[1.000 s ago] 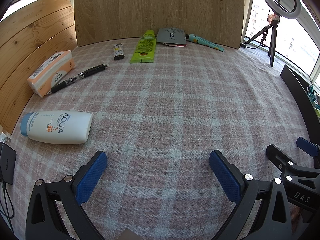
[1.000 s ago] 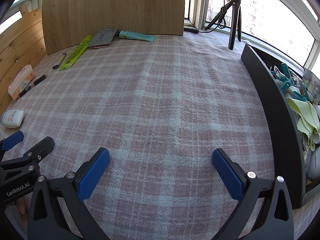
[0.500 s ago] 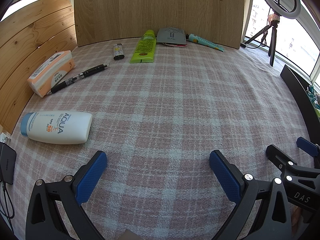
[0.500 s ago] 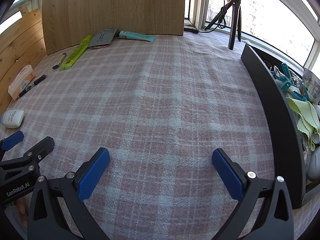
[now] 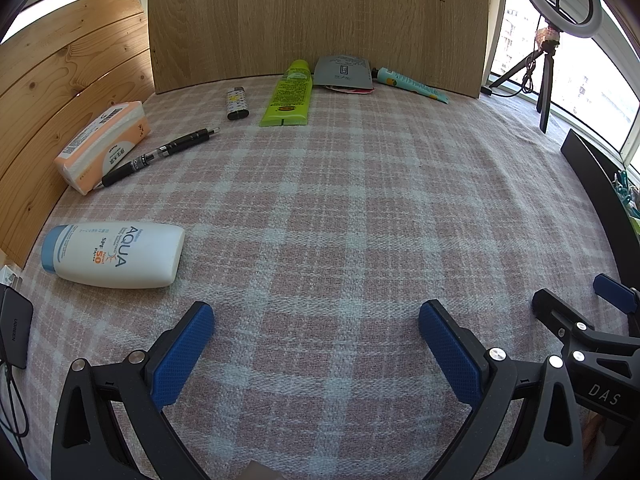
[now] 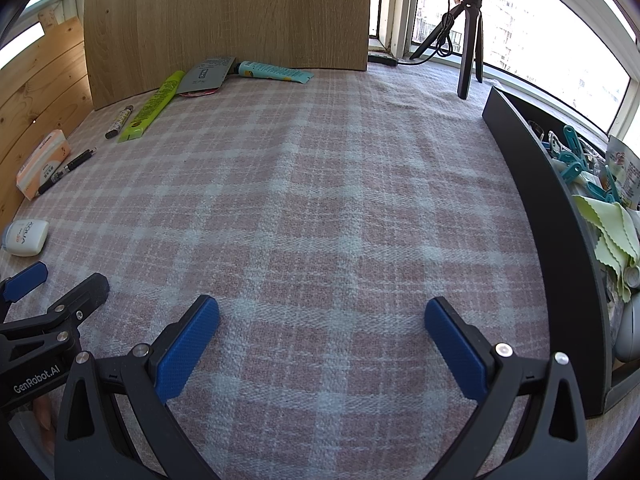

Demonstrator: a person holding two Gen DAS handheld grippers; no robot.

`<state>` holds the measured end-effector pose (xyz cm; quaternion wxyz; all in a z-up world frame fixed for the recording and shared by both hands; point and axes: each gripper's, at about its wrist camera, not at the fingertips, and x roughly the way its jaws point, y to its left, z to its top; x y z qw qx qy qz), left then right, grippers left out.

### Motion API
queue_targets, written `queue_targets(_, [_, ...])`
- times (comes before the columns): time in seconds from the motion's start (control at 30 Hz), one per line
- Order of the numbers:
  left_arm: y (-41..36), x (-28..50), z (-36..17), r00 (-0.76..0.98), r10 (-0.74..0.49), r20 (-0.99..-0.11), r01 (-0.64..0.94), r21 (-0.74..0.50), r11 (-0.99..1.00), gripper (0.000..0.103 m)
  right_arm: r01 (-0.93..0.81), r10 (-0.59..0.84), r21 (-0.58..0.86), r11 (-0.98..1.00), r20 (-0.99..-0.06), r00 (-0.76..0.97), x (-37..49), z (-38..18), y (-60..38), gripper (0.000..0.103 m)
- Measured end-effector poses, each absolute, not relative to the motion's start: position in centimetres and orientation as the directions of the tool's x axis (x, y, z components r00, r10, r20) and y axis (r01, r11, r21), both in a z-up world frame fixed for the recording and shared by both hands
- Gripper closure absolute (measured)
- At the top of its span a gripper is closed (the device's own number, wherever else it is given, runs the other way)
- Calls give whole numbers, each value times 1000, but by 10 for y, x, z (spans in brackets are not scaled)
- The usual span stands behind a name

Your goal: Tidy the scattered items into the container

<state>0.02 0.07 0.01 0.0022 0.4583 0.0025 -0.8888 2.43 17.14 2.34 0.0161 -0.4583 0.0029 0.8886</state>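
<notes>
My left gripper (image 5: 316,332) is open and empty over the plaid cloth. A white AQUA sunscreen bottle (image 5: 114,255) lies just ahead to its left. Farther back lie a tissue pack (image 5: 103,146), a black pen (image 5: 160,156), a lighter (image 5: 237,104), a green tube (image 5: 289,94), a grey pouch (image 5: 343,74) and a teal tube (image 5: 412,85). My right gripper (image 6: 322,330) is open and empty beside the black container (image 6: 560,216), which stands to its right and holds clips and cloths.
Wooden boards (image 5: 312,16) wall the back and the left side. A tripod (image 6: 470,44) with a ring light stands at the back right near the window. A black charger (image 5: 14,330) lies at the cloth's left edge.
</notes>
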Motion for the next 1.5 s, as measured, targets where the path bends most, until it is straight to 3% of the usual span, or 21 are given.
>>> queue_targets(0.37, [1, -1, 0, -570, 2, -822, 6, -7, -1000, 0, -31, 22, -8, -999, -874, -486, 13, 21, 171, 0])
queue_targets(0.53, [-4, -1, 5, -484, 72, -872, -61, -49, -997, 2, -63, 24, 3, -998, -906, -423, 3, 35, 164, 2])
queue_targets(0.77, [-42, -9, 61, -533, 118, -838, -63, -99, -993, 6, -52, -23, 57, -997, -867, -498, -20, 86, 139, 2])
queue_targets(0.93, [-83, -31, 104, -584, 68, -809, -55, -45, -997, 5, 41, -68, 55, -998, -850, -523, -56, 122, 114, 2])
queue_targets(1.1, [-144, -63, 118, -590, -62, -805, 10, 69, -998, 5, 144, -162, 100, -984, -833, -529, -87, 148, 82, 2])
queue_targets(1.4, [-221, -73, 93, -535, 0, -845, 254, -161, -954, 9, 469, -358, 122, -875, -815, -456, -157, 163, -29, 2])
queue_targets(1.5, [-226, -77, 77, -531, 4, -848, 314, -201, -928, 15, 570, -417, 143, -809, -822, -387, -176, 152, -72, 4])
